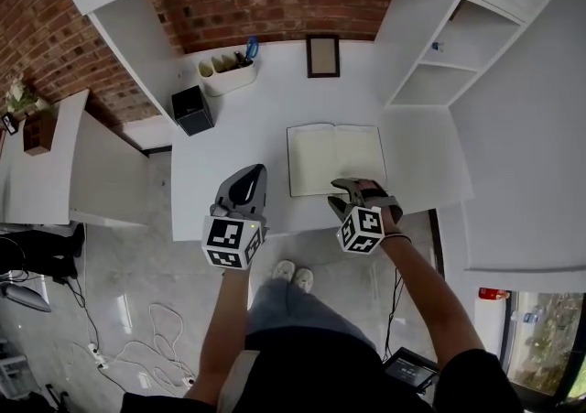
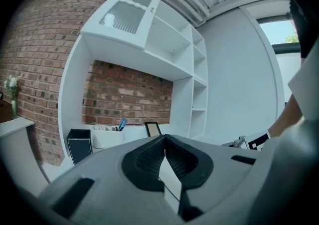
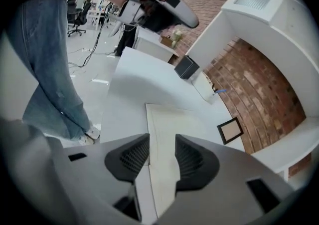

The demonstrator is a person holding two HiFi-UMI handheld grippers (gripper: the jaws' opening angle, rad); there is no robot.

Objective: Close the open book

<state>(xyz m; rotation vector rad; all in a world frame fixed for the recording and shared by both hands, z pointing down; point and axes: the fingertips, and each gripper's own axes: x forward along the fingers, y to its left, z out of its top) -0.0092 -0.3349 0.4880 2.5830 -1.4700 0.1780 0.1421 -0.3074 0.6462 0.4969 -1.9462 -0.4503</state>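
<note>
The open book (image 1: pixel 334 157) lies flat on the white desk (image 1: pixel 229 141), pale blank pages up. My right gripper (image 1: pixel 352 188) is at the near edge of the book's right-hand page. In the right gripper view the book (image 3: pixel 172 124) has its edge running into the gap of the right gripper (image 3: pixel 162 143), whose jaws stand apart and do not squeeze it. My left gripper (image 1: pixel 251 175) hovers over bare desk to the left of the book, apart from it. In its own view the left gripper (image 2: pixel 164 138) is shut, with nothing in it.
At the back of the desk stand a black box (image 1: pixel 192 109), a white pen holder (image 1: pixel 227 75) and a small picture frame (image 1: pixel 322 56). White shelves (image 1: pixel 458 54) rise at the right. A brick wall is behind. The person's shoes show below the front edge.
</note>
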